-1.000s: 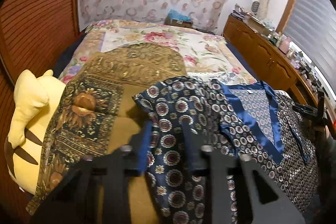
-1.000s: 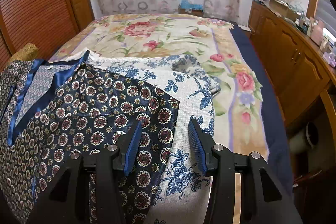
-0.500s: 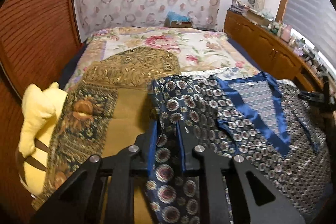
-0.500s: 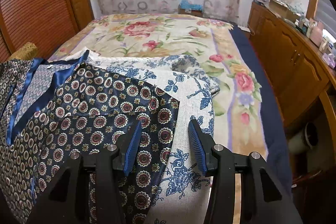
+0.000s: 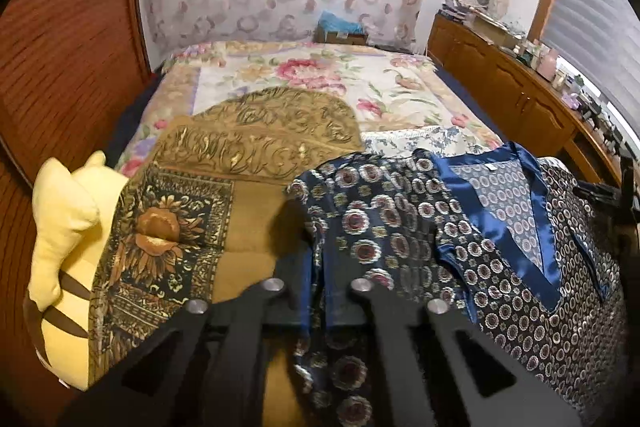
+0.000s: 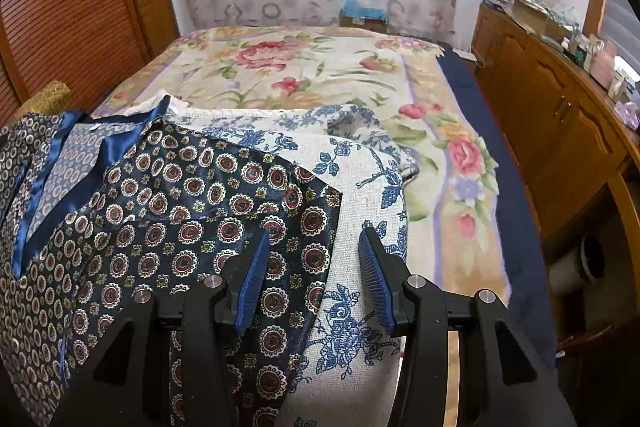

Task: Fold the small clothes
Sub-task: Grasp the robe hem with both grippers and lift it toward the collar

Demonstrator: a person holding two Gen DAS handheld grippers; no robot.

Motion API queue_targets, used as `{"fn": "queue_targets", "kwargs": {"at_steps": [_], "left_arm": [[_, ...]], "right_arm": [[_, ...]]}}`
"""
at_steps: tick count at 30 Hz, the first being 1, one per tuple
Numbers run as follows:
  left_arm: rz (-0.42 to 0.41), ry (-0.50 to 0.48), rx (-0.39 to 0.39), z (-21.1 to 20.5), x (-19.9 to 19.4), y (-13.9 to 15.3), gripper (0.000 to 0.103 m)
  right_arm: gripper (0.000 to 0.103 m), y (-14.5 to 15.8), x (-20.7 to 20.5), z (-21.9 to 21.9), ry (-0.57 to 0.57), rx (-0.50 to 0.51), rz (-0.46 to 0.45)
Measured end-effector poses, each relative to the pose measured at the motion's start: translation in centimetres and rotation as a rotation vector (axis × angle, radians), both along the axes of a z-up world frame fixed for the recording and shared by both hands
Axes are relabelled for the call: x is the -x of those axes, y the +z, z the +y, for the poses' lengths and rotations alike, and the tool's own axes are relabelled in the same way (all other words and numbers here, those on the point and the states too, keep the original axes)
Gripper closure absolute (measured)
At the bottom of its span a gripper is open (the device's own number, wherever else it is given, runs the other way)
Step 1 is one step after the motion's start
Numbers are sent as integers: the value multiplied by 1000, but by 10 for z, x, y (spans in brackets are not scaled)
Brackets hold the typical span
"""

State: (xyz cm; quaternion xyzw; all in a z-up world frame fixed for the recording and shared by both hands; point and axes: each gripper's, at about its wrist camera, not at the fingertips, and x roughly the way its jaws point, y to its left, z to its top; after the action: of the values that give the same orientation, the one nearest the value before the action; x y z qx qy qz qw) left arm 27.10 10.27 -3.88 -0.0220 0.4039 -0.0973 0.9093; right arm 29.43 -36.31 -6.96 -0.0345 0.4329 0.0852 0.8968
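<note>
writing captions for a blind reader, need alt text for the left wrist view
The left tool has just closed, pinching the sleeve edge of a navy medallion-print top spread on a bed. A gold sunflower cloth and yellow plush toy lie left.

Left gripper (image 5: 318,275) just closed, pads pinching a fold of navy medallion-print top (image 5: 384,239). Satin-trimmed neckline (image 5: 516,223) up and right of the tongs. Gold and brown patterned cushion (image 5: 224,195) to their left, yellow plush toy (image 5: 68,231) further left. Floral bedspread (image 5: 320,83) beyond.
</note>
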Motion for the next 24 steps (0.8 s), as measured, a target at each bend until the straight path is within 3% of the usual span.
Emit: {"fn": "queue_targets", "kwargs": {"at_steps": [1,3,5,8,15,24], "left_arm": [[-17,-9,-3,-4,5,3,103],[-43,-26,4,-9,13,12,103],[-75,-43,12,-16,24,22,103],[-120,-67,31,-24,43,38,103],[-209,-101,62,-34,102,66,103],[-269,-102,85,-29,180,69,103]], "right_arm": [[60,0,0,1,2,4,-2],[92,2,2,5,44,-30,4],[101,4,5,14,75,-35,24],[102,15,13,26,114,-55,12],[103,67,61,45,156,-120,-111],[103,101,140,56,179,-154,-198]]}}
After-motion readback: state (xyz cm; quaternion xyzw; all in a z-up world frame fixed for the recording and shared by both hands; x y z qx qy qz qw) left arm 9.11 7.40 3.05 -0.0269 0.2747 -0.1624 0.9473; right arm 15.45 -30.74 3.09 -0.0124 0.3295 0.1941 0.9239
